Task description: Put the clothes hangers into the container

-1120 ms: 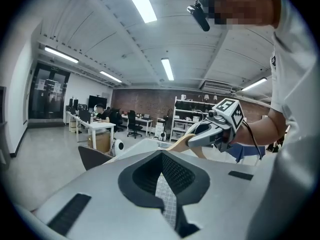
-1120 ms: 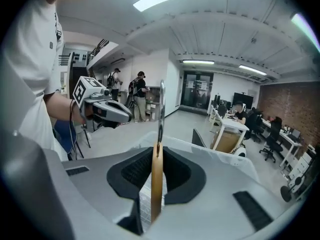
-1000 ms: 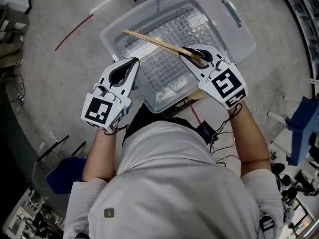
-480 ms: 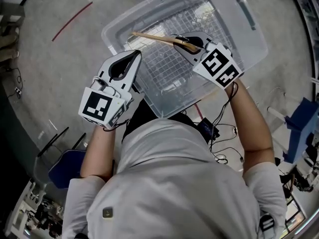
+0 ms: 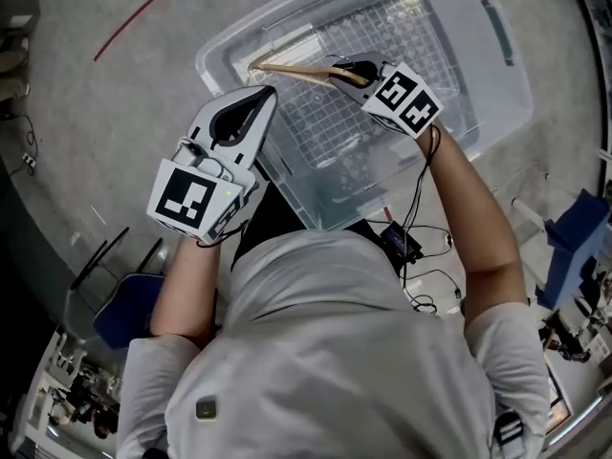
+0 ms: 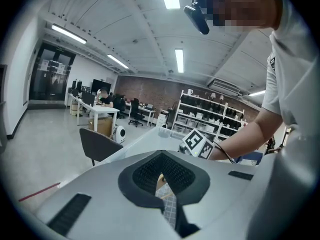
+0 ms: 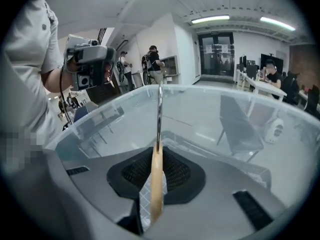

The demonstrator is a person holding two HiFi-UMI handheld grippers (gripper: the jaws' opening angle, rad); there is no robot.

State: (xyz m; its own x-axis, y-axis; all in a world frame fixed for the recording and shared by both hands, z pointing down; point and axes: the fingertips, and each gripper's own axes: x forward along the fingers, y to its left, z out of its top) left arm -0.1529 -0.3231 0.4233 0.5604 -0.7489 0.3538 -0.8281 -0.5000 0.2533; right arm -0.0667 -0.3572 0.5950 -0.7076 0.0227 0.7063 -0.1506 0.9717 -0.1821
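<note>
Two grippers show. The left gripper [image 5: 269,94] sits at the left rim of the clear container [image 5: 497,41], with its fingers pressed together and nothing in them. The right gripper [image 5: 346,71] pinches a wooden hanger [image 5: 287,66] down inside the container.

Head view from above the person, facing steeply down on the left gripper [image 5: 260,98], right gripper [image 5: 349,70] and clear container [image 5: 507,65], left gripper view near level, looking across the room at the right gripper's marker cube [image 6: 198,144], right gripper view close inside the container, facing back toward the left gripper [image 7: 92,59]
</note>
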